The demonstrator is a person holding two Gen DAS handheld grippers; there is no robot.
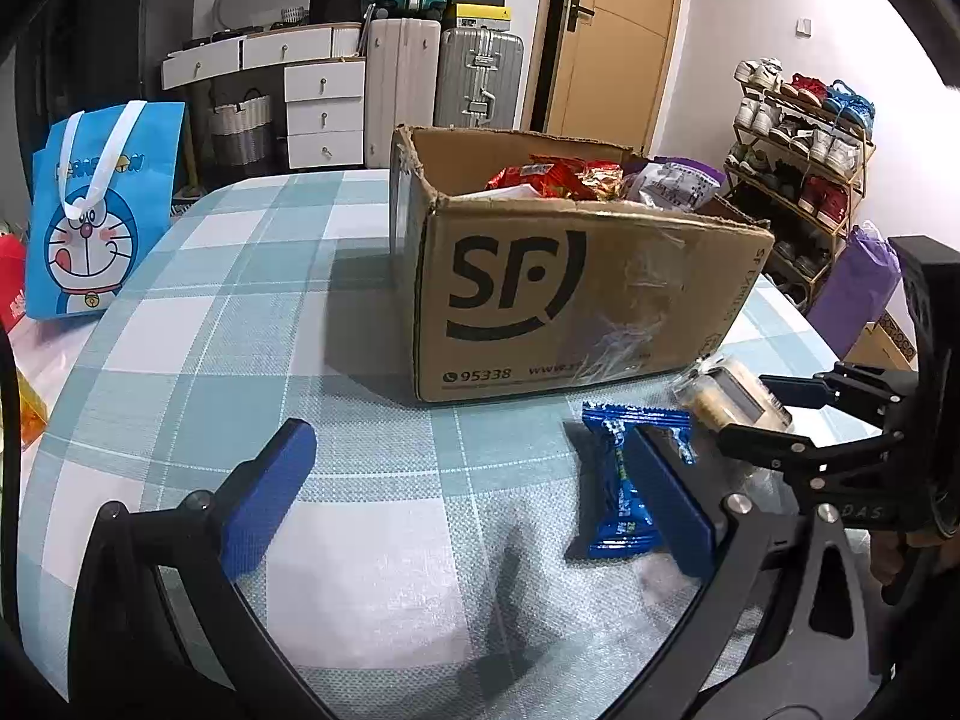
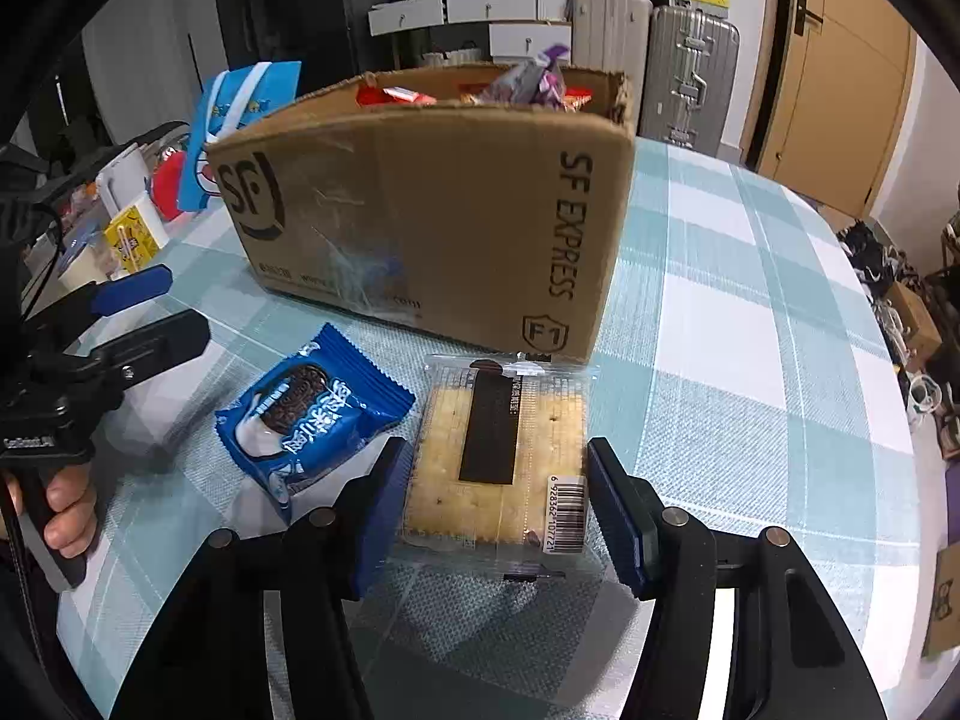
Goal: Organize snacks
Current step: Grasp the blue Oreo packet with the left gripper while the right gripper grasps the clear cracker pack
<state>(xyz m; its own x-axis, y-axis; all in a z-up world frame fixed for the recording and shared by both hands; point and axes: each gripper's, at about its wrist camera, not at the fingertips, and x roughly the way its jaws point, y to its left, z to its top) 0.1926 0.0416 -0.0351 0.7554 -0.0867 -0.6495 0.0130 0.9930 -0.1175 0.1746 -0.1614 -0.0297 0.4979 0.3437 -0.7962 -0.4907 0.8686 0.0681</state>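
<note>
A brown SF cardboard box [image 1: 576, 300] [image 2: 432, 210] stands on the checked tablecloth, open at the top, with several red and purple snack bags inside. In front of it lie a blue cookie packet [image 1: 624, 474] [image 2: 312, 414] and a clear cracker packet [image 2: 498, 462] [image 1: 729, 399]. My left gripper [image 1: 474, 480] is open and empty, its right finger over the blue packet. My right gripper [image 2: 492, 510] is open, its pads on either side of the cracker packet, which lies on the table. It also shows in the left wrist view [image 1: 774, 414].
A blue Doraemon bag [image 1: 96, 210] stands at the table's far left, with small items [image 2: 129, 234] beside it. Suitcases [image 1: 474, 78], drawers and a door are behind the table. A shoe rack [image 1: 798, 168] stands at the right.
</note>
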